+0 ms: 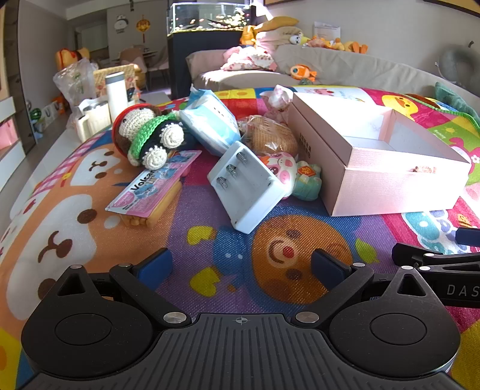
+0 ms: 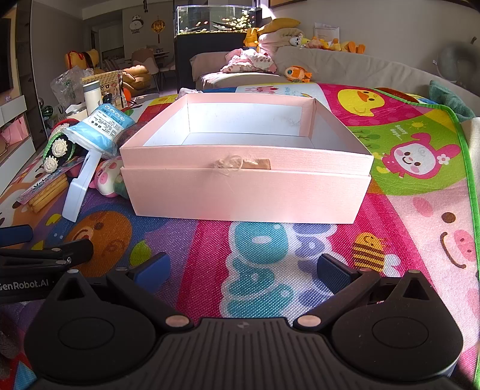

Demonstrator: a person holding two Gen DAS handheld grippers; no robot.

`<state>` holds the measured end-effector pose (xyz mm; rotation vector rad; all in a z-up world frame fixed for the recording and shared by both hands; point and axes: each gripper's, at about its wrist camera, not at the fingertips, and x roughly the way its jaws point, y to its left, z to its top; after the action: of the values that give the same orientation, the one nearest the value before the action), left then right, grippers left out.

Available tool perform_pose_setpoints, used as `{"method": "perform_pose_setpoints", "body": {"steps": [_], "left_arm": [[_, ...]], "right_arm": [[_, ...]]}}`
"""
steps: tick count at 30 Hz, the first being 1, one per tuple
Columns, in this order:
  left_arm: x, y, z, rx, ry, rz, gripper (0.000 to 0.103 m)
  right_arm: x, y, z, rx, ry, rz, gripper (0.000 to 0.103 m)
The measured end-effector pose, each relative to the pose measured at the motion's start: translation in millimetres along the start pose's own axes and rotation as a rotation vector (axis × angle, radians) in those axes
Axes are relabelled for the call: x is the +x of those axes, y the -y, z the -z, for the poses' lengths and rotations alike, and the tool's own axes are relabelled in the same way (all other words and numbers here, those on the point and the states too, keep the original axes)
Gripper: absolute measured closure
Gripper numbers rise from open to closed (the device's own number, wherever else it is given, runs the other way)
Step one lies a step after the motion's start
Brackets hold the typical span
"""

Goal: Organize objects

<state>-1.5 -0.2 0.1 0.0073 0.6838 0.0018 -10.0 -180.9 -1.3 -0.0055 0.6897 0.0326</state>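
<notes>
An empty pink box (image 2: pixel 246 192) stands open on the colourful play mat, straight ahead of my right gripper (image 2: pixel 243 270), which is open and holds nothing. Left of the box (image 1: pixel 387 183) lies a heap: a white battery charger (image 1: pixel 249 186), a crocheted doll (image 1: pixel 147 132), a blue tissue pack (image 1: pixel 210 123), a wrapped bun (image 1: pixel 270 135), a pink pig toy (image 1: pixel 285 168) and a pink card pack (image 1: pixel 156 186) on wooden sticks. My left gripper (image 1: pixel 240 267) is open over the mat, short of the charger.
The play mat (image 2: pixel 420 210) covers the floor. A beige sofa (image 1: pixel 345 66) with soft toys runs along the back, with a fish tank (image 1: pixel 210 18) behind it. A white bottle (image 1: pixel 115 93) and bags stand on a low table at the left.
</notes>
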Motion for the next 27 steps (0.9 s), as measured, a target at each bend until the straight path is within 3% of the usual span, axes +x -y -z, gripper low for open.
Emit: {"method": "perform_pose_setpoints", "body": {"steps": [27], "left_arm": [[-1.5,2.1,1.4,0.011,0.000,-0.004,0.001]], "right_arm": [[0.4,0.0,-0.5,0.002,0.000,-0.001,0.000]]}}
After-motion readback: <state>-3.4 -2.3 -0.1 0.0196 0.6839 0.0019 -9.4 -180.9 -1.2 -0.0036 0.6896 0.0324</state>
